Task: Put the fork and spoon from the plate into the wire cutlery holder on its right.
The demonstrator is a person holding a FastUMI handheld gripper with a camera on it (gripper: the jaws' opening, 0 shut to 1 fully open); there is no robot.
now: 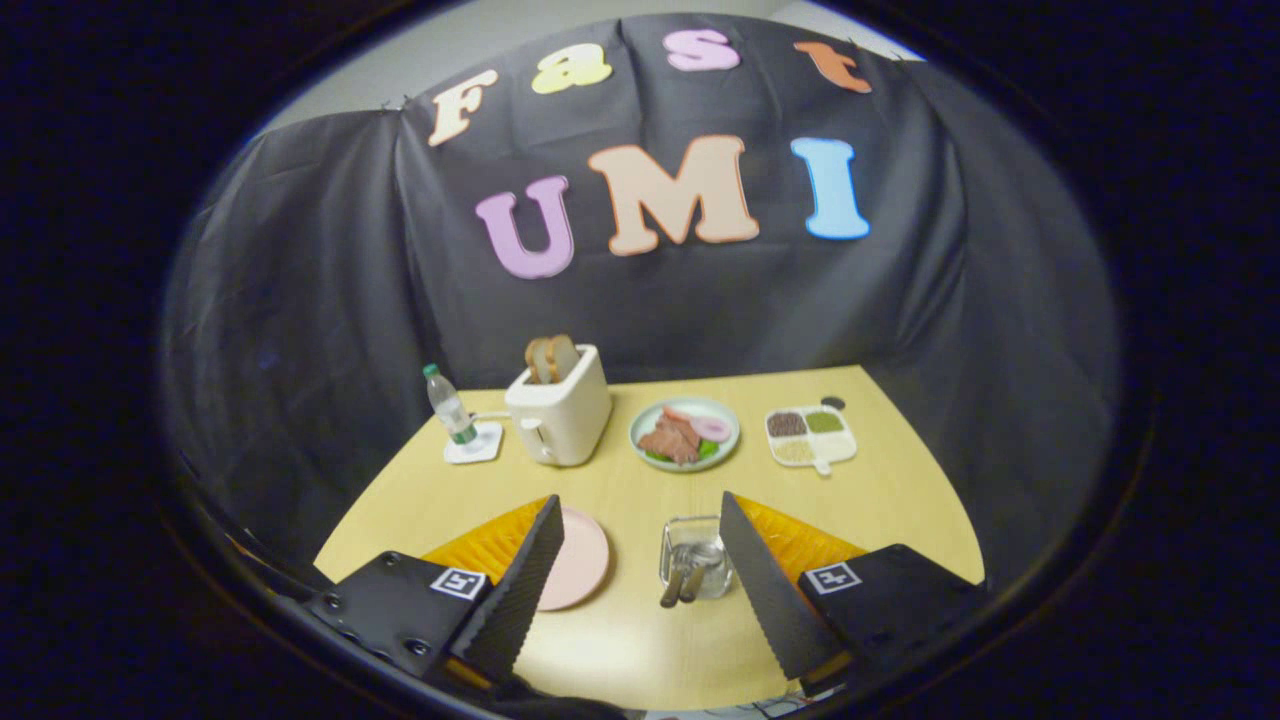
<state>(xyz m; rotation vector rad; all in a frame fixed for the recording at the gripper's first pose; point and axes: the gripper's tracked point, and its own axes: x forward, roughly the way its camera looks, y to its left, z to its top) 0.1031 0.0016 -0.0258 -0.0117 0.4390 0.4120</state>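
My claw (640, 590) is wide open and holds nothing, up above the table (640, 640). Between my two fingers sits the pink plate (580, 555), and it looks bare. Right of it, the wire holder (693, 560) has the fork and spoon (686, 575) in it. They lean together, handles toward me, heads pointing away. I think the job is done.
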